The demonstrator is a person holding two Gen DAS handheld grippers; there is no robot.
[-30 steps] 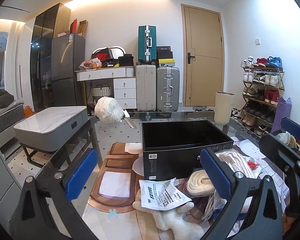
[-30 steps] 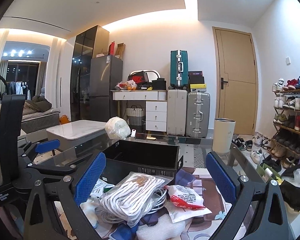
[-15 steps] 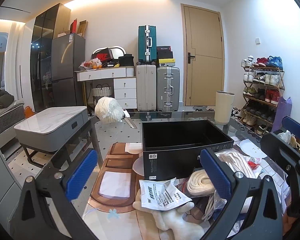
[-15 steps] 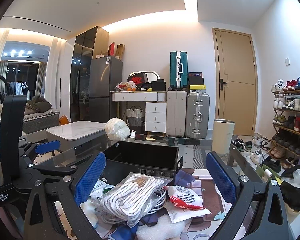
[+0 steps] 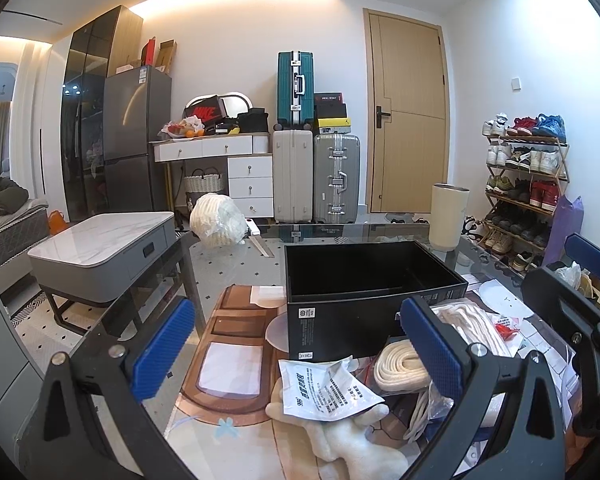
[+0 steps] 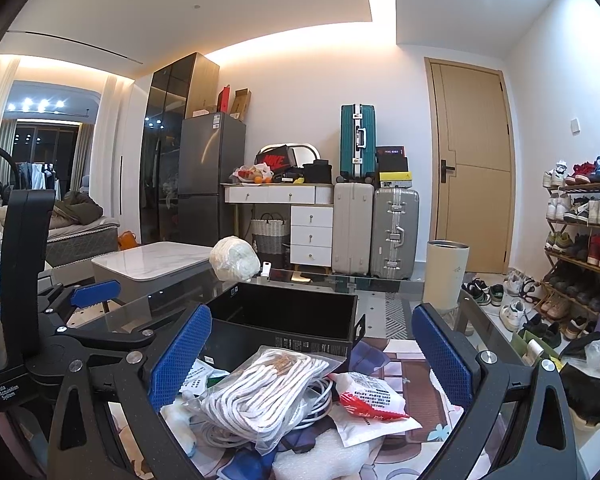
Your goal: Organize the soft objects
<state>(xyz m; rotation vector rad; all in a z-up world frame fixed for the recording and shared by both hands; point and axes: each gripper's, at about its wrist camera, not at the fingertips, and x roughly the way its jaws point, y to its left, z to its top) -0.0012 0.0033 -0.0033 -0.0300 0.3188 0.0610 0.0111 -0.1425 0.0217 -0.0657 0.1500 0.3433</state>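
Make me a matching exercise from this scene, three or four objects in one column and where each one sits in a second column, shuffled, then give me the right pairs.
Things:
1. black box
2. bagged white rope
3. plush toy
4. round white bundle

Places:
A. at the far edge of the glass table
B. under a printed white packet
C. open and empty, behind the pile
D. on top of the pile, between the right gripper's open fingers

Pairs: 1-C, 2-D, 3-B, 4-A
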